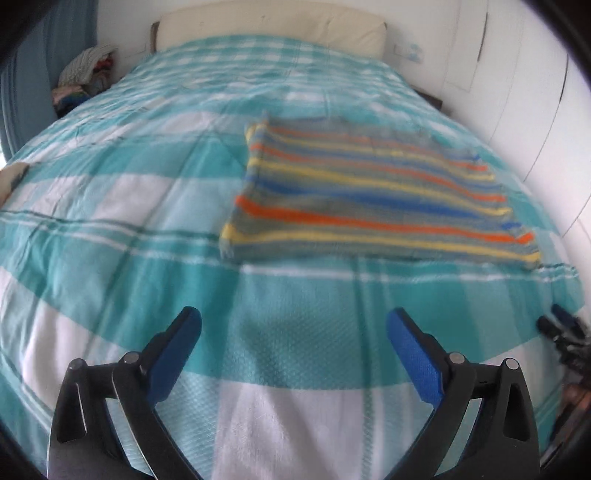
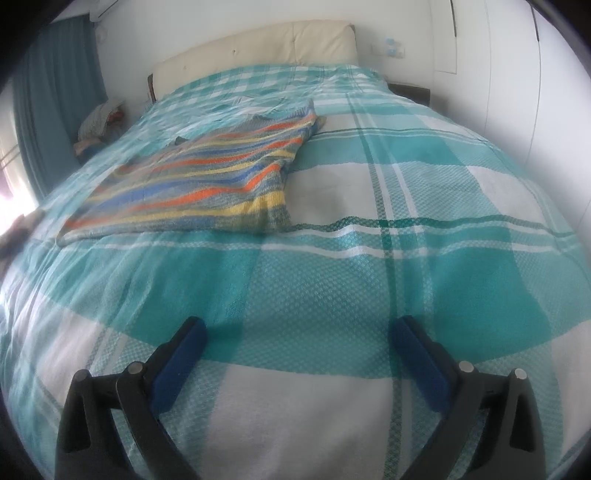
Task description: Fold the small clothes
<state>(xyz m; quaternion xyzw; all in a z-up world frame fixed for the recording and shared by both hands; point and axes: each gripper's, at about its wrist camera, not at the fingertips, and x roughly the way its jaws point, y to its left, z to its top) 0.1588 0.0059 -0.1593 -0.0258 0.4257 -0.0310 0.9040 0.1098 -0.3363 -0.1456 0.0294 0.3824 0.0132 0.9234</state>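
Observation:
A small knitted garment [image 1: 373, 192] with orange, yellow, blue and grey stripes lies flat in a rectangle on the teal and white checked bedspread [image 1: 147, 221]. In the right wrist view the garment [image 2: 199, 181] lies ahead and to the left on the bedspread [image 2: 406, 258]. My left gripper [image 1: 293, 321] is open and empty, low over the bedspread, short of the garment's near edge. My right gripper [image 2: 299, 332] is open and empty, over the bedspread to the right of the garment. The tip of the right gripper shows at the left wrist view's right edge [image 1: 561, 325].
A cream headboard [image 1: 269, 26] stands at the far end of the bed. A pile of clothes [image 1: 86, 74] sits at the far left beside a teal curtain [image 2: 55, 92]. White wardrobe doors [image 2: 498, 55] line the right side.

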